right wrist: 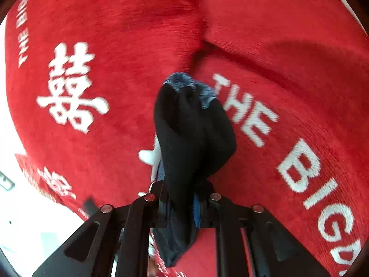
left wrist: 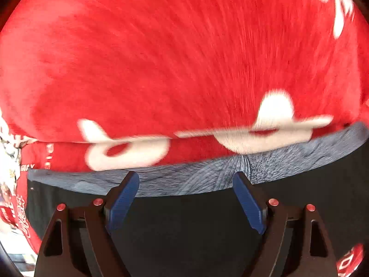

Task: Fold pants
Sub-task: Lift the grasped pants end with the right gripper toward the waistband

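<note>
Early in the fold, I'd say. Right gripper (right wrist: 182,207) is pinching a bunched wad of the pants (right wrist: 193,133), fabric sticking out past the tips. Left gripper (left wrist: 185,196) is spread w/ nothing in it; waistband (left wrist: 207,175) lies just ahead (over red cloth (left wrist: 173,57)). Flattening & creasing are left.

You have one pair of black pants (left wrist: 196,219) with one grey-blue waistband, low in the left wrist frame and bunched at center of the right wrist frame. One red cloth (left wrist: 161,57) with white lettering fills both frames. Two grippers: the left gripper (left wrist: 185,180) at bottom center, its two blue pads (left wrist: 122,200) spread; the right gripper (right wrist: 182,198), bottom center.
</note>
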Available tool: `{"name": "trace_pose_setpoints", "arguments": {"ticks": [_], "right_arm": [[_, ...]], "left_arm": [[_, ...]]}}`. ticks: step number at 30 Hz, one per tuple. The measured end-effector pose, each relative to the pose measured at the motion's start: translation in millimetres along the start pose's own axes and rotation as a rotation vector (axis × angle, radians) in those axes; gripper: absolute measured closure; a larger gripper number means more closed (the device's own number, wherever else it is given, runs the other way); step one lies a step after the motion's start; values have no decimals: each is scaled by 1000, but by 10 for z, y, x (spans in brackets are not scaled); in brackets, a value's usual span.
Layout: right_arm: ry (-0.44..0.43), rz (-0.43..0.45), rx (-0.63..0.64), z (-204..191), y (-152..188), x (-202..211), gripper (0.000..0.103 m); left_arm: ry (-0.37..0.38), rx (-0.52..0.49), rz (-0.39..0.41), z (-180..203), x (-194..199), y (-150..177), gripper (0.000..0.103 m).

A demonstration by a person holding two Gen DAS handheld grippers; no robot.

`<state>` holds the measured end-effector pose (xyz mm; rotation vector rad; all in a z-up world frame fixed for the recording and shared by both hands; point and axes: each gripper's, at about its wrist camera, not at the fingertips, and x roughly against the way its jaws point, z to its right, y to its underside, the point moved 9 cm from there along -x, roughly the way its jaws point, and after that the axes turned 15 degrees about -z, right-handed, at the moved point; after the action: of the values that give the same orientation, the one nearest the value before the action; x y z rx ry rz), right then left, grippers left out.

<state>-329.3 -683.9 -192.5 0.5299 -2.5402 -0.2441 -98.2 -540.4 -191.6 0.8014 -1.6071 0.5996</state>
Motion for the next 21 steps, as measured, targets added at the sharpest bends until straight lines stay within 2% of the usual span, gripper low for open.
{"name": "trace_pose_setpoints", "arguments": {"ticks": [1,2,4,7,10,12,13,14,15,16,19,21], "right_arm": [[-7,-3,14,-53,10,12,87],[-16,-5,30,-126,11,0,87],[-10,-6,73,-290,20,-9,87],[16,-15,138,-522,64,-35,87],[63,-22,201,-726,130,-69,87],[101,-25,246,-844,204,-87,87],[126,-25,275,-918,248,-107,87],[142,-25,296,-968,281,-127,87],[179,-42,324,-1046,348,-196,87],[203,-39,349,-1123,402,-244,87],[286,-38,438,-1401,624,-357,87],[344,-43,494,-1574,796,-479,87]], "left_arm": [[-16,-3,-6,41,-74,26,16],[-33,-1,39,44,-28,25,15],[-69,-53,46,74,24,52,15],[7,-12,51,-47,214,181,16],[34,5,73,-182,320,455,16],[55,-31,30,-139,191,594,16],[57,-85,-19,-53,41,726,15],[42,-116,-19,6,-39,769,15],[40,-125,36,8,13,765,15],[49,-137,30,-3,31,775,15],[125,-81,13,-294,119,792,15],[135,-67,37,-647,244,837,15]]}}
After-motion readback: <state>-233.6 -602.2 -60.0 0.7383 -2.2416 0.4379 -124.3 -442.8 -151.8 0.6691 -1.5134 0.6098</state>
